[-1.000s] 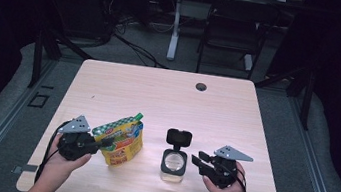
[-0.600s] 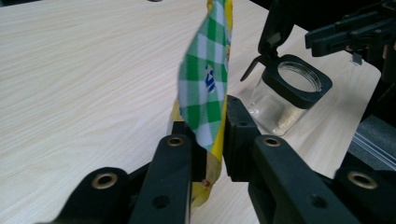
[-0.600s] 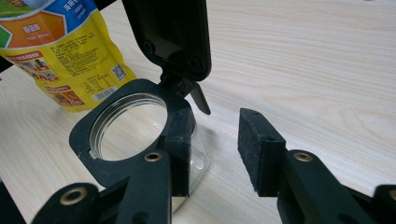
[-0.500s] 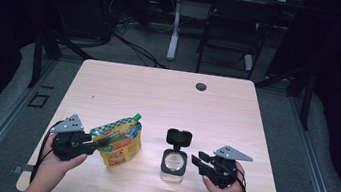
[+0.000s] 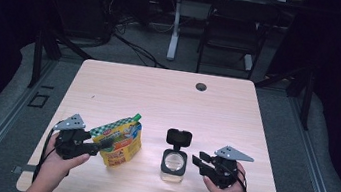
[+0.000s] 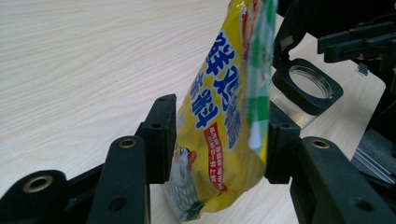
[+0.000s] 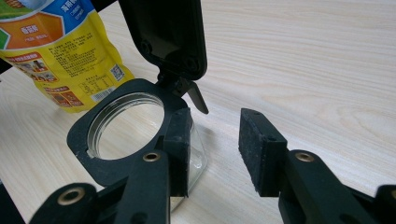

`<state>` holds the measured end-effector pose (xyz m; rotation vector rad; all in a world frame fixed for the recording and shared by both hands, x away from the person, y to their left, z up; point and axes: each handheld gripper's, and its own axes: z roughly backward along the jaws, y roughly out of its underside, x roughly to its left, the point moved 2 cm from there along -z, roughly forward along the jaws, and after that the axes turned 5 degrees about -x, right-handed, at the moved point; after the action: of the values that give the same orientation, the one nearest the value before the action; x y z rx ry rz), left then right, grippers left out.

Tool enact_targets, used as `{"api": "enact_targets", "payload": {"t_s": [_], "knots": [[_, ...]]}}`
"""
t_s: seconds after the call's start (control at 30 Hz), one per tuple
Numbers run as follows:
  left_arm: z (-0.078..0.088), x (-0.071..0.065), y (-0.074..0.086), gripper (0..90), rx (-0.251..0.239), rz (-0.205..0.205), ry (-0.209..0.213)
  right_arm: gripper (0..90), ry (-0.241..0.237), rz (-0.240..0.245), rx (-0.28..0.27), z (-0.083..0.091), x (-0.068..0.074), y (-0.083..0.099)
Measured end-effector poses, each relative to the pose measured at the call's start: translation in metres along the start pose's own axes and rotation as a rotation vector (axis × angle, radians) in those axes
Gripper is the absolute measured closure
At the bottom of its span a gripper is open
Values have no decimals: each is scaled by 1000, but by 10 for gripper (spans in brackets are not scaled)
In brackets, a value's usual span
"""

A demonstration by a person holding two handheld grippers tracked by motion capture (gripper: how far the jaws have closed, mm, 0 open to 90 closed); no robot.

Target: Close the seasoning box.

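Note:
A yellow spouted pouch [image 5: 119, 142] with blue print stands on the table [image 5: 158, 99] at the front left. My left gripper [image 5: 101, 144] points right at it. In the left gripper view the pouch [image 6: 224, 116] sits between the two pads, and my left gripper [image 6: 219, 135] has just been opening its jaws around it. A clear jar [image 5: 174, 163] with a black collar and raised flip lid stands to the pouch's right. My right gripper [image 5: 198, 160] is open beside the jar [image 7: 121, 126]. One pad lies against the glass, and the gap at my right gripper [image 7: 215, 144] holds nothing.
A black grommet [image 5: 201, 86] sits in the table's far edge. A dark chair [image 5: 231, 29] and a desk leg stand on the floor behind the table. Both hands rest close to the front edge.
My left gripper's jaws have spread apart around the pouch, which stays standing. The jar and the right gripper have not moved.

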<state>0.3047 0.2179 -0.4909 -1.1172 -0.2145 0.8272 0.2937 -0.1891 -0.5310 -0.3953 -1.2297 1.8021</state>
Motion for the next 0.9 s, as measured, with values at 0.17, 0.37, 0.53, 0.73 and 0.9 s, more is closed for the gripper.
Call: {"api": "enact_targets", "payload": {"t_s": [0.17,0.37,0.53,0.73,0.9], "knots": [[-2,3,-1,505,-3,34,-14,642,-5,3,8,-1,0,0],[-7,5,0,483,-4,67,-2,641,-4,-3,-1,-1,0,0],[-12,7,3,462,9,76,3,641,-3,-1,3,-1,-1,0],[-17,9,7,430,24,93,9,638,-4,-3,5,-1,-1,1],[-20,9,12,418,39,92,11,636,-8,0,9,-2,-1,1]]}}
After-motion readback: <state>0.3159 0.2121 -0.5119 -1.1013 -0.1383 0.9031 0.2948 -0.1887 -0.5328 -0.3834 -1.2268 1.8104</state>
